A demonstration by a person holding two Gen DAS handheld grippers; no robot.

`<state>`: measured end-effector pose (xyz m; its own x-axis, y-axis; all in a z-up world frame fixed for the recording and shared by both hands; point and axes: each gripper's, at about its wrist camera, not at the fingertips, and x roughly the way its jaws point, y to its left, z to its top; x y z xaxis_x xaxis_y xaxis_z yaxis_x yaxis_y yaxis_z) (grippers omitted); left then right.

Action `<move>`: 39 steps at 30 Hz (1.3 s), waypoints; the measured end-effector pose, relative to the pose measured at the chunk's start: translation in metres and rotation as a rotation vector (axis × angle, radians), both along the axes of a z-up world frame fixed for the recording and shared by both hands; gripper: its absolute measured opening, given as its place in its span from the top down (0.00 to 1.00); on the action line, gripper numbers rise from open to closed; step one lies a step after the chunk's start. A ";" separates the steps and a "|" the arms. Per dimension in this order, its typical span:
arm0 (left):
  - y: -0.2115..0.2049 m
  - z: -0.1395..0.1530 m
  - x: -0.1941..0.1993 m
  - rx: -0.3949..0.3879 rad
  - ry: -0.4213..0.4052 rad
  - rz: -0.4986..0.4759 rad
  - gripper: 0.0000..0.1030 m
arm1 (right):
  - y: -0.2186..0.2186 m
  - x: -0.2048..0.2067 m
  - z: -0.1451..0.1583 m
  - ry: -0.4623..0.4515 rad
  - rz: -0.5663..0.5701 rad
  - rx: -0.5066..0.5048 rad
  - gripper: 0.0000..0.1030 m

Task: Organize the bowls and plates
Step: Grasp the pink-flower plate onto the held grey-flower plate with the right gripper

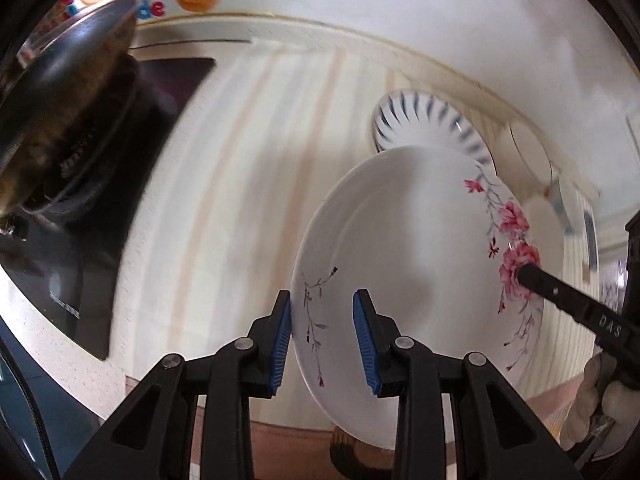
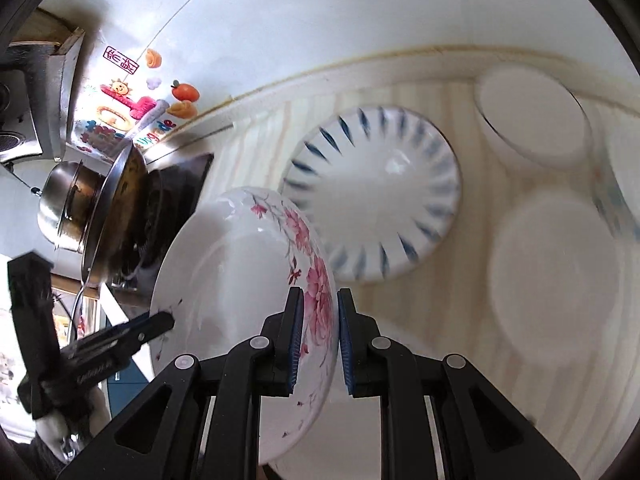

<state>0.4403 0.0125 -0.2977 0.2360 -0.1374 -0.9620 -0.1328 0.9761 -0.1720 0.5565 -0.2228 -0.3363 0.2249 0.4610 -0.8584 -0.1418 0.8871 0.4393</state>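
We hold the floral plate (image 2: pixel 240 288) above the worktop (image 1: pixel 224 184): right tongs (image 2: pixel 318 344) clamped on its rim, left tongs (image 1: pixel 322 344) astride, unclosed. Tilted, it could slip onto the blue-striped bowl (image 2: pixel 376 196).

A steel pot (image 2: pixel 68 204) sits on the black stove (image 1: pixel 80 208) below colourful wall stickers (image 2: pixel 132 108).

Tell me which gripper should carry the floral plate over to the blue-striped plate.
Right. The right gripper is pinching the floral plate rim, nearest the blue-striped plate. The left gripper straddles the opposite rim with its jaws visibly apart.
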 end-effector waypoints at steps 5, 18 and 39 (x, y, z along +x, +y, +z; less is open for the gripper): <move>-0.031 -0.014 -0.010 0.021 0.036 -0.078 0.73 | -0.034 -0.043 -0.020 0.041 -0.052 0.004 0.82; -0.054 -0.052 -0.020 0.055 0.126 -0.129 0.73 | -0.081 -0.090 -0.058 0.112 -0.142 0.025 0.82; -0.073 -0.063 -0.025 0.093 0.122 -0.170 0.73 | -0.084 -0.088 -0.071 0.149 -0.149 0.015 0.82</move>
<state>0.4150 -0.0602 -0.3603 0.0978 -0.0751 -0.9924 0.0206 0.9971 -0.0734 0.4686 -0.3068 -0.4069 0.1627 0.4456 -0.8803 0.0575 0.8864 0.4593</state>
